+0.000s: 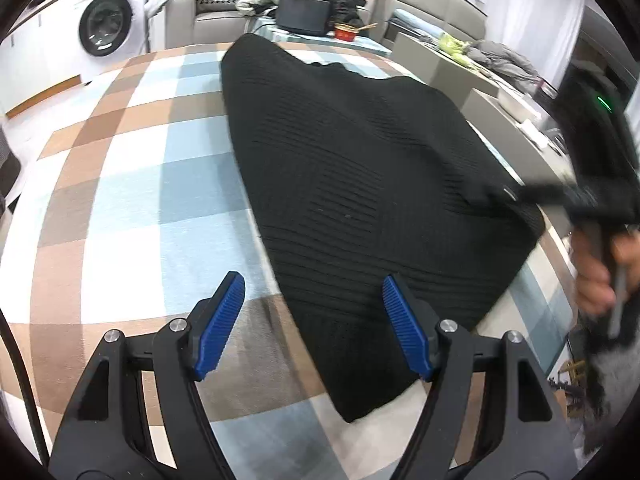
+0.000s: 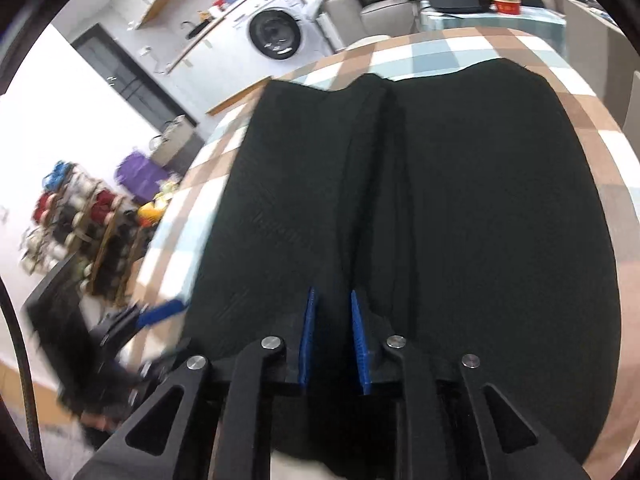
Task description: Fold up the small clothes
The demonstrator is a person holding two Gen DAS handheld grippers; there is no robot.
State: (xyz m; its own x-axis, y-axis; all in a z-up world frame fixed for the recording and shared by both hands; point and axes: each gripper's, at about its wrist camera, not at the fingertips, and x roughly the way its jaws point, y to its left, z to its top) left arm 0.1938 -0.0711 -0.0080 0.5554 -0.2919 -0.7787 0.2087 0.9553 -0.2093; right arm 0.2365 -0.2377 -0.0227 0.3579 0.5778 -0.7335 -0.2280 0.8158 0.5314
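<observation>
Black ribbed knit garment (image 1: pixel 360 184) lying spread on checked surface (image 1: pixel 120 184), a lengthwise ridge (image 2: pixel 372 168) raised along its middle in right wrist view. Left gripper (image 1: pixel 312 320) hovering at near hem, fingers spread wide, nothing between them. Right gripper (image 2: pixel 332 336) low over cloth, fingers (image 2: pixel 308 332) narrowly parted, dark fabric between them; cannot tell whether actually pinched. Judged step: gathering an edge ahead of the first fold. Next move calls for both grippers securing that side, then carrying it across. Red bowl (image 1: pixel 347 32) on far table, contents not discernible.
</observation>
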